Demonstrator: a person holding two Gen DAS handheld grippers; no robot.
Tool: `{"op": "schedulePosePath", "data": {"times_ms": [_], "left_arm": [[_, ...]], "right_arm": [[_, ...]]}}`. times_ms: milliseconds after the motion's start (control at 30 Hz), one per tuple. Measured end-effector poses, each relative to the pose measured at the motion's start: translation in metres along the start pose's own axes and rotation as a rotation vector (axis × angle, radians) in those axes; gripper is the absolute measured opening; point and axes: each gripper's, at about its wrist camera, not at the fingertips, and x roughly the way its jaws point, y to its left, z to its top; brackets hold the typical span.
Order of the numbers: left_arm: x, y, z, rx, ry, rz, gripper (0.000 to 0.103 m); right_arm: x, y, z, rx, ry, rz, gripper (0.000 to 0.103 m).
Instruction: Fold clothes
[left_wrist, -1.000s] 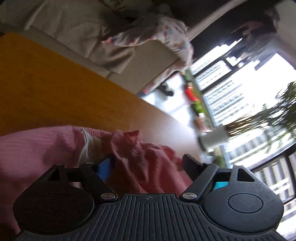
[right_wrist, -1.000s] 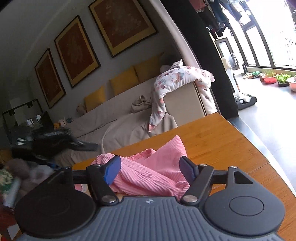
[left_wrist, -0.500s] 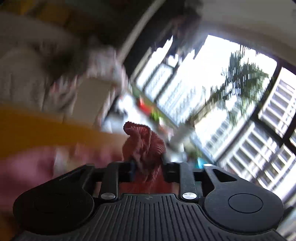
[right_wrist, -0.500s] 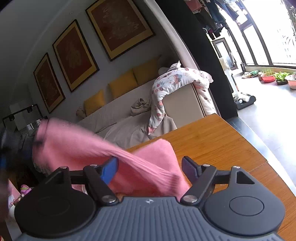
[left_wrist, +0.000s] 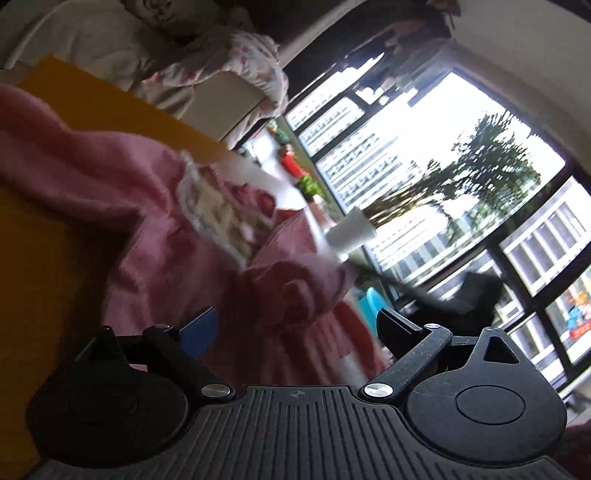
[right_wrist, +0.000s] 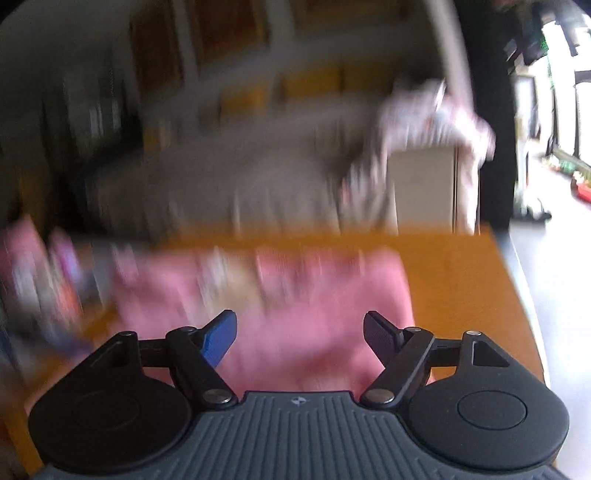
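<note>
A pink ribbed garment with a pale printed patch lies crumpled on the orange wooden table. My left gripper is open, its jaws wide apart just above a bunched fold of the cloth. In the blurred right wrist view the same pink garment lies spread on the table. My right gripper is open over its near edge and holds nothing.
A beige sofa with a patterned blanket stands behind the table. Large windows and a white plant pot are to the right. The table's right edge drops to a pale floor.
The left gripper was shut on a bunch of pink cloth and lifted it; now its jaws are open and the cloth lies on the table. The right gripper stays open and has swung, blurring its view.
</note>
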Motion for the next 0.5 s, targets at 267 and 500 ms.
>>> {"op": "schedulePosePath", "data": {"times_ms": [267, 500], "left_arm": [[-0.01, 0.001, 0.006, 0.007, -0.051, 0.019, 0.102], [-0.009, 0.006, 0.003, -0.05, -0.062, 0.024, 0.102]], "right_arm": [[-0.011, 0.053, -0.019, -0.426, 0.192, -0.047, 0.071], [0.004, 0.123, -0.023, -0.592, 0.111, 0.1, 0.05]]}}
